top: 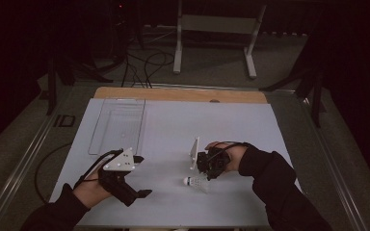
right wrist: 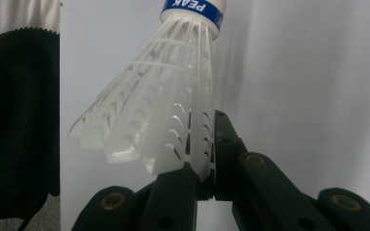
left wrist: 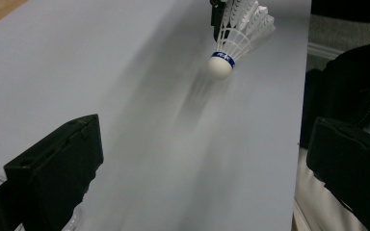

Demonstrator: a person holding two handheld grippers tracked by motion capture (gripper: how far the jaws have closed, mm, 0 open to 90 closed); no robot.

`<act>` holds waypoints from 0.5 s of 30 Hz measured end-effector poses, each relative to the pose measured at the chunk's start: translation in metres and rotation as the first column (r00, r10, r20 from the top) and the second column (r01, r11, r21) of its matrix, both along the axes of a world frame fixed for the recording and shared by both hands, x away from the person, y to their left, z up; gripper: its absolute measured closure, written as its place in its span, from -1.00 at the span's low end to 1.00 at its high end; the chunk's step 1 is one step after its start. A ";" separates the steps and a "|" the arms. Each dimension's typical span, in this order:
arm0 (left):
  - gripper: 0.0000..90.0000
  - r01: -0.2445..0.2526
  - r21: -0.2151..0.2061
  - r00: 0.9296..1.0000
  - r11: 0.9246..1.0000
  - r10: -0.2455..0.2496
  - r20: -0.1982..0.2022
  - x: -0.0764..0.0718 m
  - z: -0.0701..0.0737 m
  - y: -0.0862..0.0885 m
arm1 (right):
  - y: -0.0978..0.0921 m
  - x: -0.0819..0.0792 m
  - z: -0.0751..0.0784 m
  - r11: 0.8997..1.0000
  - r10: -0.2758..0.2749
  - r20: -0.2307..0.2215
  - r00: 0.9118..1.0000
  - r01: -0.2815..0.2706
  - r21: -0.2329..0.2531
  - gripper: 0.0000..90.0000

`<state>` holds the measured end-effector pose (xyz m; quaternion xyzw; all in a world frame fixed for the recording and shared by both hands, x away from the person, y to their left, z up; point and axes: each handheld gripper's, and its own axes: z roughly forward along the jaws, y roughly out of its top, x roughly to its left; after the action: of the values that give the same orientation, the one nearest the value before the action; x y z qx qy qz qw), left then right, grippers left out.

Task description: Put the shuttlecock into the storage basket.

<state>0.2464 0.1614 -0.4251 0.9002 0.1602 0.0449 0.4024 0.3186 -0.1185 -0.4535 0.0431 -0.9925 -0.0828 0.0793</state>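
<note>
Starting at the left of the table, a clear wire-like tray point(top: 118, 126) lies flat on the white sheet point(top: 173, 120), well apart from both hands. Just in front of it the left gripper point(top: 142, 175) hovers low, held in the person's left hand point(top: 89, 190); its own view shows the two black jaws spread wide with nothing between them, pointed across the sheet toward the shuttlecock point(left wrist: 236, 36).

Further right, the right gripper point(top: 207, 175) has that shuttlecock point(top: 196, 183) pinched by the edge of its white plastic skirt point(right wrist: 149, 125), the jaws closed on a thin slice of the feathers, cork end with the blue band point(right wrist: 192, 9) pointing away. From the high view it sits near the front middle of the sheet; whether the cork rests on the surface or hangs just above it I cannot tell.

To my eye the grip is the weak point: such a narrow bite on a springy skirt could slip or twist. I would keep the squeeze steady, move slowly and level, and hold the open left gripper ready to take the cork end.
</note>
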 end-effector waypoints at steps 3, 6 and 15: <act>-1.00 0.014 0.011 1.000 1.000 -0.014 -0.004 0.002 0.004 -0.005 | 0.001 0.000 0.000 1.000 0.003 -0.004 1.000 -0.003 0.002 1.00; -1.00 0.016 0.023 1.000 1.000 -0.016 -0.010 0.004 0.006 -0.009 | 0.001 -0.001 0.000 1.000 0.002 -0.005 1.000 -0.002 0.005 1.00; -1.00 0.034 0.081 0.999 0.996 -0.034 -0.003 0.011 0.014 -0.026 | 0.003 -0.002 0.000 1.000 0.001 -0.006 1.000 -0.001 0.009 1.00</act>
<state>0.2575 0.1349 -0.4115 0.9184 0.1432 0.0437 0.3661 0.3170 -0.1158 -0.4530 0.0438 -0.9918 -0.0872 0.0822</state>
